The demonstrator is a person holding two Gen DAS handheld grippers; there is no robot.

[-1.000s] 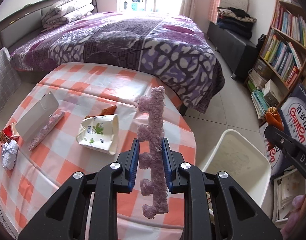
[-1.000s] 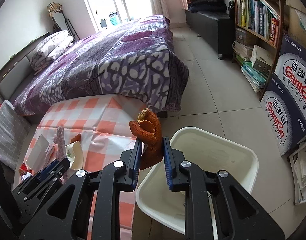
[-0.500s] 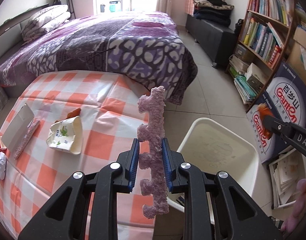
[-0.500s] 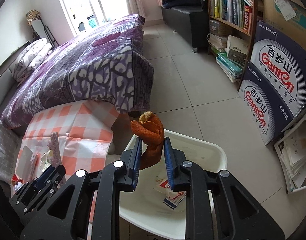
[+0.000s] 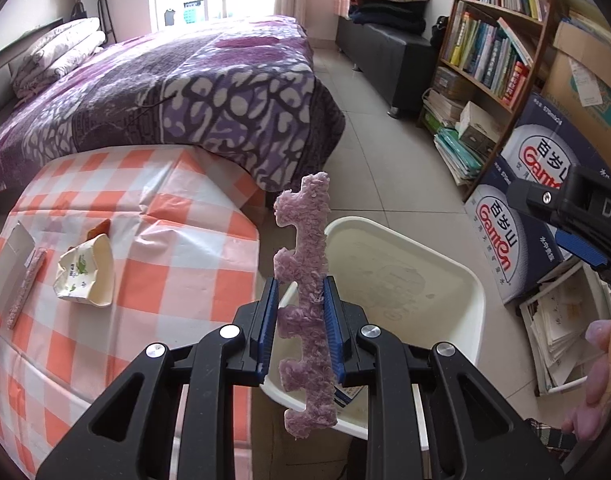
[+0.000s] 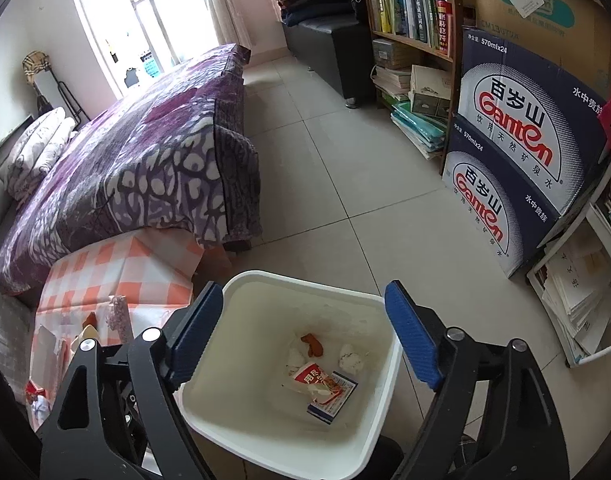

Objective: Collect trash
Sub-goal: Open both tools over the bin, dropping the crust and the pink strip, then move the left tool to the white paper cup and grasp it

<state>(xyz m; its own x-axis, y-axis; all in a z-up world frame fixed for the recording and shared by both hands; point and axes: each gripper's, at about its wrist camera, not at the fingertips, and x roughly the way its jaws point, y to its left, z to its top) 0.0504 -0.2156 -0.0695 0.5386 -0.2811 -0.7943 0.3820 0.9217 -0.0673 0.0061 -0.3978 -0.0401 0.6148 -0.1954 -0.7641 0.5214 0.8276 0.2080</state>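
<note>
Both tongs hover over the white bin point(image 6: 393, 356): right tongs point(image 6: 303, 336) opening (nothing between), left tongs point(image 5: 301, 320) pinching the purple strip point(image 5: 305, 280), which may miss the rim.

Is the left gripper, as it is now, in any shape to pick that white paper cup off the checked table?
Probably not yet. The left gripper is shut on the purple foam strip, so it has no free grip. The white paper cup itself lies uncovered on the checked table.

Bed point(image 5: 153, 92) with purple patterned blanket, folded quilt point(image 5: 53, 56) at its head. Bookshelf point(image 5: 493, 48) full of books on the right; stacked water cartons point(image 6: 517, 160) beside it. Dark bench point(image 6: 325, 44) with folded clothes by the window point(image 6: 145, 12). Tiled floor point(image 6: 345, 168).
</note>
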